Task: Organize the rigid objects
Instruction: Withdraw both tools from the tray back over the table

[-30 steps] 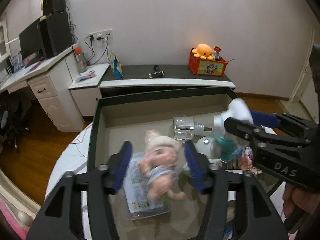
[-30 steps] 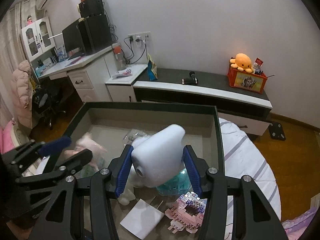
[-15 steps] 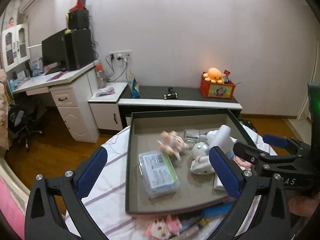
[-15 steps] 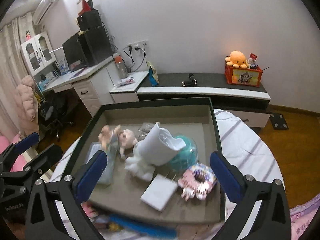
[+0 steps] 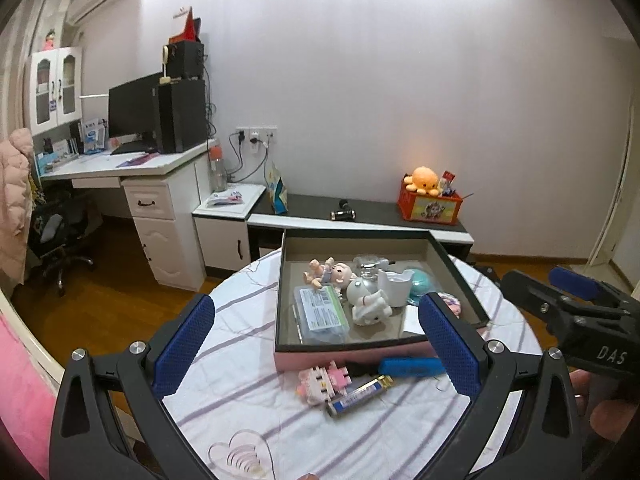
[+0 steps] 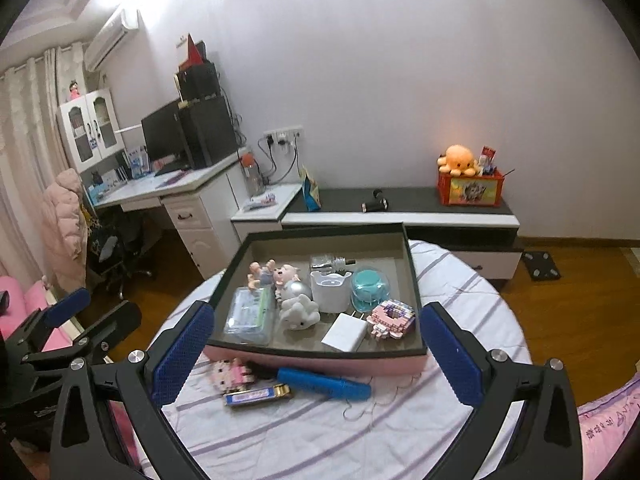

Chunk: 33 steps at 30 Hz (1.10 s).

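A round table point(image 6: 460, 280) with a striped white cloth stands in a bedroom, a white desk point(image 6: 188, 204) and a low dark cabinet point(image 6: 404, 208) against the wall behind it. Both grippers hang above the near side of the table, well clear of everything on it.

The left gripper point(image 5: 316, 348) has its blue-padded fingers spread wide and holds nothing. Between them, farther out, sits the dark-rimmed tray point(image 5: 460, 280) with its pink front wall facing the fingers. The right gripper point(image 6: 314, 354) is just as wide and just as empty, and the tray's front edge spans nearly the whole gap between its fingers.

Inside the tray, toward the left finger, lies a clear plastic case point(image 6: 248, 316) with a small doll point(image 6: 276, 274) beyond it. In the middle are a white figurine point(image 6: 298, 314) and a white cup point(image 6: 330, 290). A teal dome point(image 6: 370, 288), a white charger point(image 6: 346, 332) and a pink brick model point(image 6: 392, 318) lie toward the right finger. A glass bottle point(image 6: 330, 262) rests near the back wall.

Just outside the tray's front wall, on open cloth, lie a blue pen-like tool point(image 6: 324, 388), a small pink brick figure point(image 6: 232, 374) and a battery point(image 6: 258, 394), all close together. The cloth between these and the fingertips is bare apart from a clear heart-shaped ring point(image 5: 240, 456) near the table's near edge.
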Tool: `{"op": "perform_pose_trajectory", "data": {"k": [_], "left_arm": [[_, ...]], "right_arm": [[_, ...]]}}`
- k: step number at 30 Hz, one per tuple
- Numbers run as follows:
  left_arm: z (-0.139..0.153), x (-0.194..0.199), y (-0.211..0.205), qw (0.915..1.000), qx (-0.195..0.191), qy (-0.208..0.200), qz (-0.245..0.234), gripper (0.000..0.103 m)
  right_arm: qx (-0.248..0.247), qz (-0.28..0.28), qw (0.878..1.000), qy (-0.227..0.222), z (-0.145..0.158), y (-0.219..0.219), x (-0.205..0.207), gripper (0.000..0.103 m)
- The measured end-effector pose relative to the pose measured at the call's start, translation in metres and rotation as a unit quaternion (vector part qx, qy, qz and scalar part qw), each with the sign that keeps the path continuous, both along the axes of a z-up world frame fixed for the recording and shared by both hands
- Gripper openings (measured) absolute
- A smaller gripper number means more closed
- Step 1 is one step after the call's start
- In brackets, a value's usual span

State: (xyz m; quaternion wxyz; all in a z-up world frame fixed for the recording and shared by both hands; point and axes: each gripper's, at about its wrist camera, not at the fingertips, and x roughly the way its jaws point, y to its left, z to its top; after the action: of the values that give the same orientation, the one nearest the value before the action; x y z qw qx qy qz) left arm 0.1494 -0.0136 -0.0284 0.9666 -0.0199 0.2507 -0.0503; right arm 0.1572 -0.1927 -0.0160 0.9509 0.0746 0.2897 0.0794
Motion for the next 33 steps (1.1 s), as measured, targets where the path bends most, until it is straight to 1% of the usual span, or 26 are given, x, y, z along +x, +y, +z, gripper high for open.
{"op": "perform_pose_trajectory", "data": {"k": [3,5,10,15,18,20,25,33], "left_arm": [[0.006,-0.020,0.002,0.9999,-0.005,-0.010,-0.001,0.103],[0.010,-0.032,0.003,0.9999,-0.006,-0.015,0.000,0.103],[0.014,-0.058,0.006,0.9997,-0.011,-0.021,0.002,0.103],[0.012,-0.084,0.005,0.9998,-0.011,-0.018,0.003,0.103],[0.008,-0.098,0.005,0.9999,-0.006,-0.013,0.008,0.103],[0.005,-0.105,0.006,0.9999,-0.011,-0.009,0.005,0.103],[0.003,-0.115,0.009,0.9999,-0.006,-0.003,0.008,0.103],[0.003,-0.120,0.010,0.9999,-0.009,-0.005,0.008,0.103]], "right_arm": [[0.004,-0.008,1.000,-0.016,0.009,0.000,-0.024,0.103],[-0.003,-0.015,1.000,-0.025,0.014,0.002,-0.040,0.103],[-0.006,-0.026,0.999,-0.044,0.024,0.004,-0.069,0.103],[0.001,-0.036,0.998,-0.056,0.026,-0.002,-0.100,0.103],[0.008,-0.039,0.998,-0.054,0.023,-0.005,-0.114,0.103],[0.010,-0.043,0.998,-0.051,0.020,-0.008,-0.121,0.103],[0.013,-0.049,0.998,-0.037,0.011,-0.014,-0.128,0.103],[0.005,-0.038,0.998,-0.039,0.011,-0.005,-0.134,0.103]]}}
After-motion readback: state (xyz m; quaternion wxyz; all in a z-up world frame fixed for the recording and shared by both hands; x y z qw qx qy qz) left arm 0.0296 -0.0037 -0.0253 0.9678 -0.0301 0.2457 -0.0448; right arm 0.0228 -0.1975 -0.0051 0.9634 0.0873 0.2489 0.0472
